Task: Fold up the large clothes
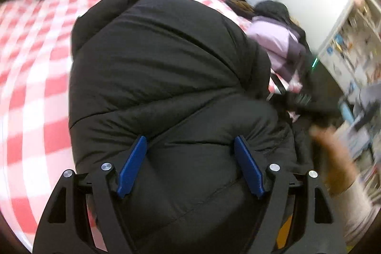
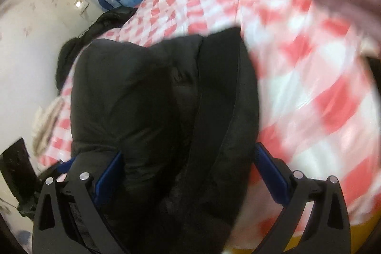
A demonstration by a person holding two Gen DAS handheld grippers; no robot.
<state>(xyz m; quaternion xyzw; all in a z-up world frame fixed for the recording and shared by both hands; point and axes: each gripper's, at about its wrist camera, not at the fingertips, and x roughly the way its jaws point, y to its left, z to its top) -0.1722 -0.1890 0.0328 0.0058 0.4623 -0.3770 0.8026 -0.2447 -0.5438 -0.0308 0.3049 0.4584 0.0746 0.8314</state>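
Black puffer jacket [image 1: 166, 77], lengthwise away from tool [image 1: 190, 146]

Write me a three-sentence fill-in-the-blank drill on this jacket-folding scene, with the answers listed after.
1. The puffer jacket between the gripper fingers is ____ in colour.
2. It lies on a bedspread checked in white and ____.
3. In the left wrist view, the garment beyond the jacket's right side is ____ in colour.

Missing words: black; red; pink
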